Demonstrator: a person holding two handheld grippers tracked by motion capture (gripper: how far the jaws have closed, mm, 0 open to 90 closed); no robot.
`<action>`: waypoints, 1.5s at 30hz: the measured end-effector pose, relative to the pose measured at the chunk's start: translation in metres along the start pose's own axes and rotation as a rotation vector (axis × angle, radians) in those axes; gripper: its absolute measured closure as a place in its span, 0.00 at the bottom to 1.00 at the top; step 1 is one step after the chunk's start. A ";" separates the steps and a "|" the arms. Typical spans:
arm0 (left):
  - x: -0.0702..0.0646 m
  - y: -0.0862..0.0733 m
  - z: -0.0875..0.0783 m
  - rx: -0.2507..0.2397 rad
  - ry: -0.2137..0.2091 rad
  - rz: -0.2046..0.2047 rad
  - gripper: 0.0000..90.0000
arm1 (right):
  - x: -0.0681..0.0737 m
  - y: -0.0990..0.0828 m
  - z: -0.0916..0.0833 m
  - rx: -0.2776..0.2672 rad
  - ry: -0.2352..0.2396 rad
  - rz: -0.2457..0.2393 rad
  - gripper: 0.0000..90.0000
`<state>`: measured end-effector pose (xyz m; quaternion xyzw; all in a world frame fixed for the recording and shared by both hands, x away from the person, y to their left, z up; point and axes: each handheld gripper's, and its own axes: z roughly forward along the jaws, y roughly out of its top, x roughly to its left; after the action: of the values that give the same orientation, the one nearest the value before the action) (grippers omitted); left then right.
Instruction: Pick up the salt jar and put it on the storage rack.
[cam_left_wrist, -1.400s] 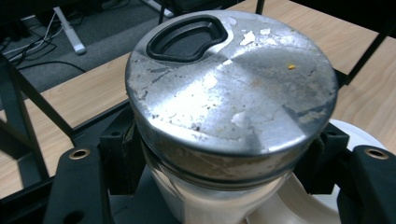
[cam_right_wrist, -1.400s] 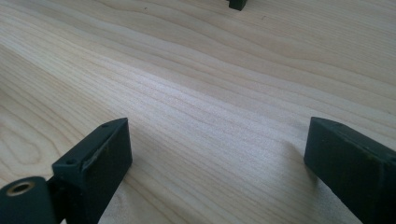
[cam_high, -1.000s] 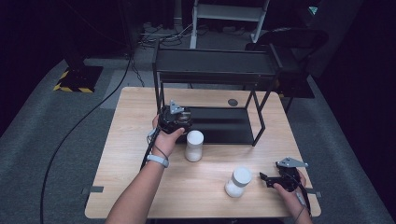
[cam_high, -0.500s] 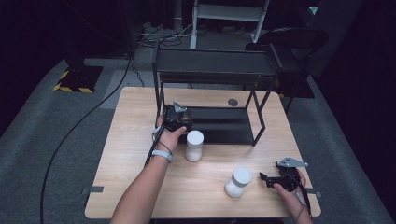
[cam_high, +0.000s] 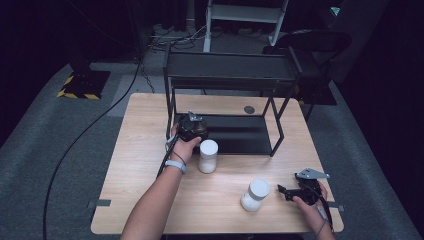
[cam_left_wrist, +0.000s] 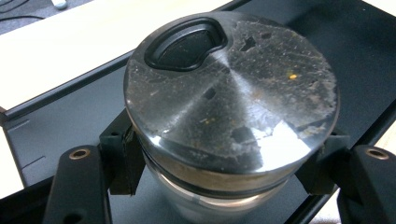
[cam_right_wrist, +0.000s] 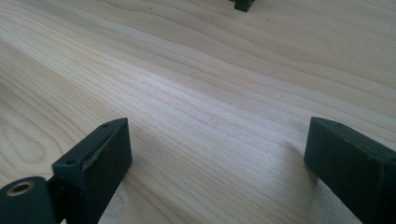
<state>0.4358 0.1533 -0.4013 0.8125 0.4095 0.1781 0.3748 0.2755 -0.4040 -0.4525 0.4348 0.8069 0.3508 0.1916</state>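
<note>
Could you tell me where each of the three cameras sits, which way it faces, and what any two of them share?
High view: above the person's side, looking forward and down on the table; both forearms, left hand-held gripper and right hand-held gripper show.
Left gripper view: rides that gripper, looking along its jaws clamped on a metal-lidded jar over the black shelf.
Right gripper view: rides that gripper, jaws apart over bare wood.
Shared: high and left gripper views both show the shelf.

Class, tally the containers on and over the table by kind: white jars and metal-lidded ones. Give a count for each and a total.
White jars: 2, one by the rack and one near the right claw
Metal-lidded jar: 1, held in the left claw
Total: 3
</note>
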 end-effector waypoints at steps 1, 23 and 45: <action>0.000 0.000 0.000 0.003 -0.002 0.001 0.34 | 0.000 0.000 0.000 0.000 0.000 0.000 0.08; -0.022 0.005 -0.053 -0.142 0.060 0.036 0.15 | 0.000 0.000 0.000 0.000 -0.001 0.001 0.08; -0.049 -0.016 -0.142 -0.259 0.024 0.057 0.14 | -0.001 0.002 0.001 0.004 0.004 -0.005 0.08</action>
<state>0.3128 0.1859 -0.3189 0.7665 0.3639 0.2497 0.4666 0.2778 -0.4035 -0.4518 0.4325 0.8091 0.3495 0.1901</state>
